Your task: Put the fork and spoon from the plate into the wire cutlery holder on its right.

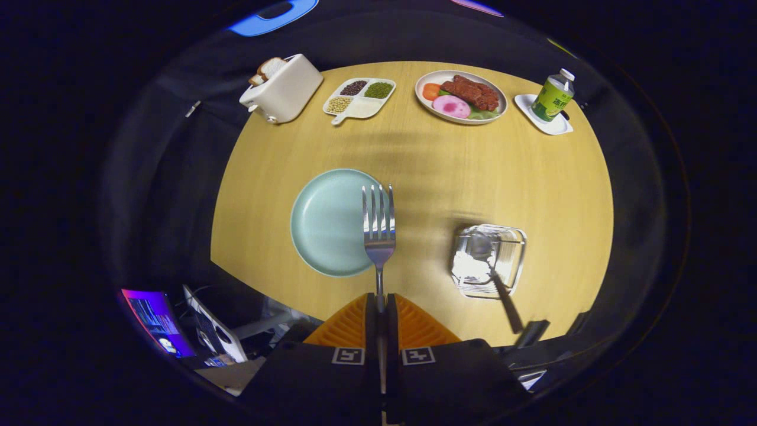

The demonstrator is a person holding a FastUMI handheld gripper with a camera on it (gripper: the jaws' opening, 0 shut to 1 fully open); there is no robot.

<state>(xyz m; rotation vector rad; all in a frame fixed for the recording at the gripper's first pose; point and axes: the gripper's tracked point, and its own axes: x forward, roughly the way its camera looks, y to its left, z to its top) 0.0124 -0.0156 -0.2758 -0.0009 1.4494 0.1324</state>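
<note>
Claw (pixel 381 305) grips fork (pixel 378 222) handle; spoon (pixel 488 260) already in holder (pixel 513 260), ahead-right. Next: carry fork right, lower in.

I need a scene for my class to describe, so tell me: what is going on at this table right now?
A hand-held gripper is shut on the handle of a fork, holding it above the table with its tines pointing away, over the edge of the light blue plate. The spoon already stands in the wire cutlery holder to the plate's right. The fork has yet to go in.
</note>
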